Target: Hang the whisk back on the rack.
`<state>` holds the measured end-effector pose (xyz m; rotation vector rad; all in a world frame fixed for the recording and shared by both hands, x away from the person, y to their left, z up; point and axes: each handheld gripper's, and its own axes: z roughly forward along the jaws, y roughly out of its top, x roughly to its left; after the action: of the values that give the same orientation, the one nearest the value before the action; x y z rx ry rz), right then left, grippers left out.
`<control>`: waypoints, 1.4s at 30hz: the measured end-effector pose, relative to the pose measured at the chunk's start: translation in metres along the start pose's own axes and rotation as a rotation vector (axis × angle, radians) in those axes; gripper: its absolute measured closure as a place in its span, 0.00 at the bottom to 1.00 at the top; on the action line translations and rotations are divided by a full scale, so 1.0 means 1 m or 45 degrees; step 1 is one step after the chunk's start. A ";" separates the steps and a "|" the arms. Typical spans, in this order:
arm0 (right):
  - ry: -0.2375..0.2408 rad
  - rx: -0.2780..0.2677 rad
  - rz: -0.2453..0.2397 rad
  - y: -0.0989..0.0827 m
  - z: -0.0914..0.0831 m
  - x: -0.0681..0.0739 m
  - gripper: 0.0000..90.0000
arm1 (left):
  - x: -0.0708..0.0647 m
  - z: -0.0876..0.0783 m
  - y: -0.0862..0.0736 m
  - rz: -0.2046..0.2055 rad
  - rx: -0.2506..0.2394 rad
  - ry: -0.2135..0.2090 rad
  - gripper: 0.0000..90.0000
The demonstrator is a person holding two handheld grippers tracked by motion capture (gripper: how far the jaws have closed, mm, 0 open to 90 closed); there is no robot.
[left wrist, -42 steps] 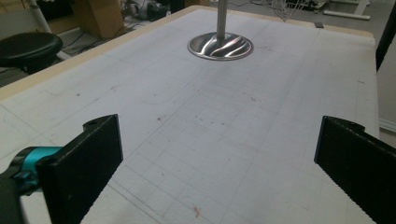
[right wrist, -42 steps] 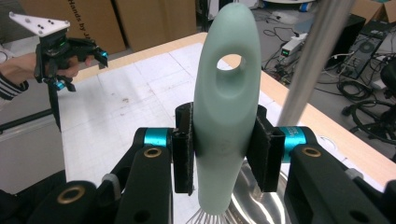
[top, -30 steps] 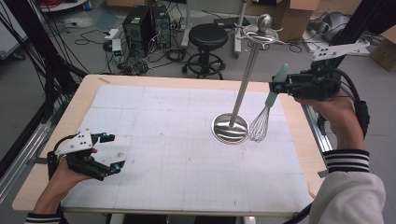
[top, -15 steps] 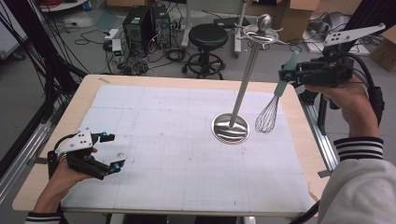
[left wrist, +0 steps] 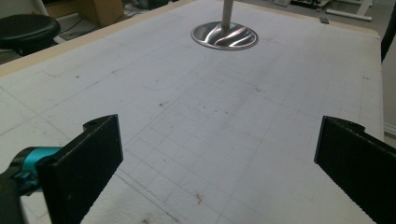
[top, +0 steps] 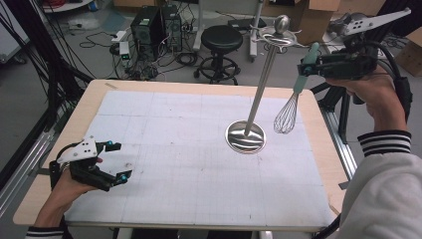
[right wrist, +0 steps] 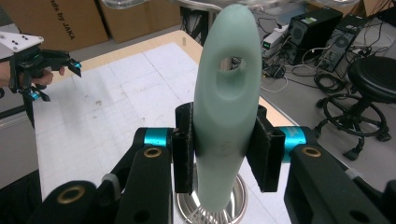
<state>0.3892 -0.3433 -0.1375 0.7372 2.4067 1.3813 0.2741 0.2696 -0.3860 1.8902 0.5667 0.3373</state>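
Behind my table sits a cluttered workshop floor: cardboard boxes, computer towers [top: 152, 27] with tangled cables, and a round black stool [top: 222, 39]. Nearer, I see the wooden table [top: 59, 149], almost wholly covered by a white gridded mat [top: 189, 169] with a few small marks on it.

On the mat, right of centre, stands a steel utensil stand [top: 260, 94]: a shiny round base, a thin pole leaning a little to the right as the high view shows it, and a ring of hooks under a ball at its top.

Just right of that pole hangs the whisk [top: 287, 112], clear of the mat, wire head down and pale green handle up. My right gripper [top: 304, 66] holds it by the handle, high above the right edge of the table, close to the stand's hooks but apart from them. In the right gripper view the black pads [right wrist: 261, 147] press the handle from both sides, and the hanging hole near the handle's tip sits above them.

My left gripper [top: 115, 162] rests low at the near left corner of the mat, well apart from the stand. Its jaws stand wide with bare mat between them.
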 end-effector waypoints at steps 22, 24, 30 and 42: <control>0.021 0.011 -0.007 0.006 0.011 -0.007 0.73 | 0.000 0.001 0.000 -0.011 -0.006 -0.006 0.02; 0.029 0.011 -0.015 0.006 0.013 -0.008 0.73 | 0.000 0.001 0.000 -0.012 -0.004 -0.007 0.02; 0.037 0.014 -0.019 0.008 0.016 -0.007 0.73 | 0.000 0.002 0.000 -0.011 0.001 -0.007 0.02; 0.046 0.022 -0.022 0.010 0.022 -0.003 0.73 | 0.000 0.001 0.000 -0.016 -0.001 -0.007 0.02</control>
<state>0.4051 -0.3243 -0.1400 0.7001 2.4496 1.3807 0.2745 0.2687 -0.3861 1.8857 0.5747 0.3240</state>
